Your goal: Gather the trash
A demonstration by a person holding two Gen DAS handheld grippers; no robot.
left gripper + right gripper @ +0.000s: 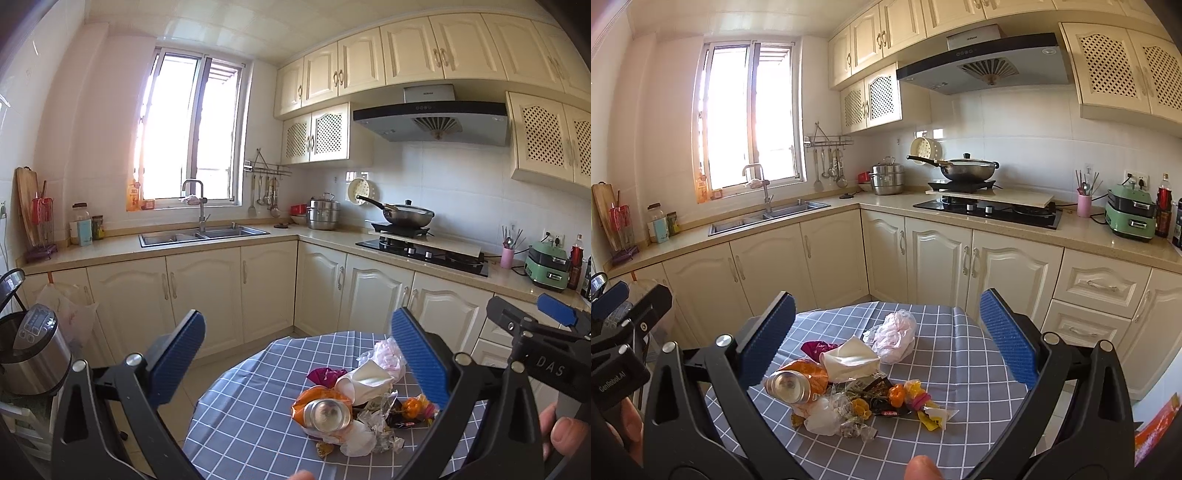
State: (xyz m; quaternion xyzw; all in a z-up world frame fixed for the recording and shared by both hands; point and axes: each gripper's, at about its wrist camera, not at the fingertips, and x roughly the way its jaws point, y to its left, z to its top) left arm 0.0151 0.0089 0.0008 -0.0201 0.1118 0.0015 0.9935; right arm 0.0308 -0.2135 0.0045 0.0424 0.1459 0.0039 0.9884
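1. Hovering above the near edge of the tabletop (pixel 960 354), both grippers are pointing at the trash pile (pixel 857 387); the left gripper (pixel 299 354) and the right gripper (pixel 886 336) are each standing with jaws spread wide and released, holding nothing.
2. Lying across the middle of the checked cloth, the pile is leaning toward the left edge: a can (pixel 788 386) is resting on its side with its round end facing the near edge, touching an orange wrapper (pixel 812 371).
3. Sitting just behind the can toward the far edge, a crumpled white paper (pixel 849 358) is touching a purple wrapper (pixel 816 347), and a pinkish plastic bag (pixel 895 334) is lying nearest the far edge.
4. Spreading toward the near right, small candy wrappers (pixel 905 398) and clear cellophane (pixel 849 424) are lying loose and partly overlapping.
5. Judging the step as the first approach, I am suggesting that each gripper be lowered onto one separate piece, so that thin film is not dragging neighbours along.
6. Taking the can across its round body seems wise, since it is likely rolling if nudged on its side.
7. Pinching soft paper and bag at a raised fold is probably giving the surest hold; flat wrappers are risking a slip against the cloth.
8. Noting that no bin is clearly showing, I cannot tell where the pieces are going.
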